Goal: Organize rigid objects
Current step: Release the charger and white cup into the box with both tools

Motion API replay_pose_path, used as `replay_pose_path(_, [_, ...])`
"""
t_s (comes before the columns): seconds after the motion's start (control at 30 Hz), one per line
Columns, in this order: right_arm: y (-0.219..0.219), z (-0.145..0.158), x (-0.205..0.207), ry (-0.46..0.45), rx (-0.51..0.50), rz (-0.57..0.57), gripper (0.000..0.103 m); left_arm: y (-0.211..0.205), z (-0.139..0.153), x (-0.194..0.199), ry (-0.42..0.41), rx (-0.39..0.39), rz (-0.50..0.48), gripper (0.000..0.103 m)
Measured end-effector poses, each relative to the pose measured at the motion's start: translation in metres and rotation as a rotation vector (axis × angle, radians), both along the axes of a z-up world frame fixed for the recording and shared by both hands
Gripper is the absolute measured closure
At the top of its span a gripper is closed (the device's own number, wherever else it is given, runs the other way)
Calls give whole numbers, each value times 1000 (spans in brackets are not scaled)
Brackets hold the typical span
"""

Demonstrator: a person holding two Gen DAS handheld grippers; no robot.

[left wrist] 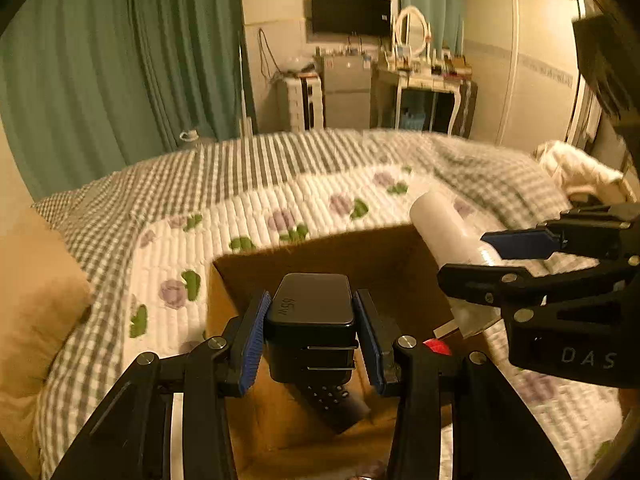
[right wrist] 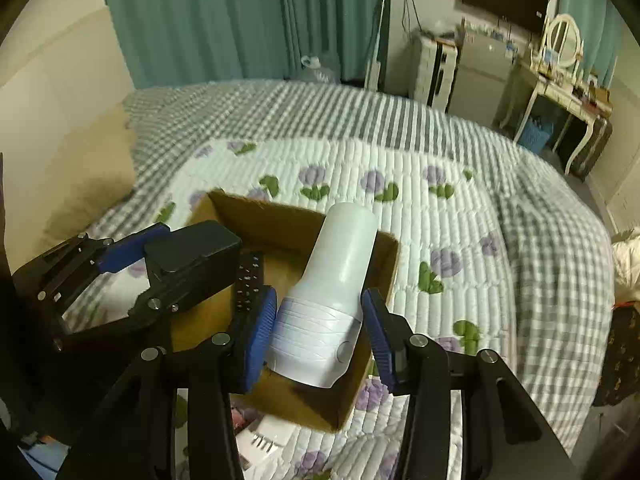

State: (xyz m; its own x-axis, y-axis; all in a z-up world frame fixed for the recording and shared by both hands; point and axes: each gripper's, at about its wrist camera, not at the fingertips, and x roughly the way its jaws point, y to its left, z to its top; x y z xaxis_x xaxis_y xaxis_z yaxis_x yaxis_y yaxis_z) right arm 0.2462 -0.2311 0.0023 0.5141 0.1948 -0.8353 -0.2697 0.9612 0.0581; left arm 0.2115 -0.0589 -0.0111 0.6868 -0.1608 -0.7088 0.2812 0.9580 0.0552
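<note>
My left gripper (left wrist: pixel 312 332) is shut on a black charger block (left wrist: pixel 310 320) marked 65W and holds it over an open cardboard box (left wrist: pixel 240 276) on the bed. A black remote control (left wrist: pixel 332 400) lies inside the box. My right gripper (right wrist: pixel 320 336) is shut on a white flashlight-shaped device (right wrist: pixel 332 292) and holds it over the same box (right wrist: pixel 384 264). In the right wrist view the left gripper (right wrist: pixel 132 276) with the charger (right wrist: pixel 192 260) is at the left, and the remote (right wrist: pixel 248 276) shows in the box. The right gripper (left wrist: pixel 484 254) and white device (left wrist: pixel 444 224) show at the right of the left wrist view.
The box sits on a quilted bedspread (right wrist: pixel 440 208) with purple flowers and grey check borders. A tan pillow (left wrist: pixel 36 300) lies at the left. A white item (right wrist: pixel 264 436) and a red object (left wrist: pixel 438 347) lie by the box. Green curtains (left wrist: pixel 120 60), a desk and a wall screen (left wrist: pixel 350 12) stand beyond.
</note>
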Motion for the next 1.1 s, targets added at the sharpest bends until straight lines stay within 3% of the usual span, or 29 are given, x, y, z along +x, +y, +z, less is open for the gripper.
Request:
replay_pose_path(0.13, [-1,-37,15,67,11,-15,59,3,-32,11,54,-6,6,60])
replay_pose_path(0.33, [-5,-54,23,69,57,-36,58,0,-54,15,88,17,0,60])
replay_pose_path(0.43, [-10,-50,22,52,115,-62,55,0,-55,14,90,28,6,60])
replay_pose_path(0.5, [-15,-44,20,47,144,-79,40,1,-52,10,81,31,5,60])
replay_pose_path(0.63, [-26,-20,6,-6,95,-92,39,7,-41,3,62,45,12,60])
replay_pose_path(0.7, [-30,-3,-9,-54,41,-87,35,9,-26,-10,-20,57,10,57])
replay_pose_path(0.77, [-35,9,-24,-96,-4,-88,29,11,-9,-23,-64,61,4,35])
replay_pose_path(0.87, [-39,25,-53,-141,-48,-85,27,17,14,-45,-113,51,3,16])
replay_pose_path(0.93, [-39,32,-73,-163,-51,-70,24,21,22,-60,-132,46,-1,8])
replay_pose_path(0.97, [-39,34,-84,-171,-55,-65,18,25,26,-72,-145,44,1,4])
replay_pose_path(1.1, [-35,28,-121,-181,-55,-47,11,35,25,-105,-157,19,9,0])
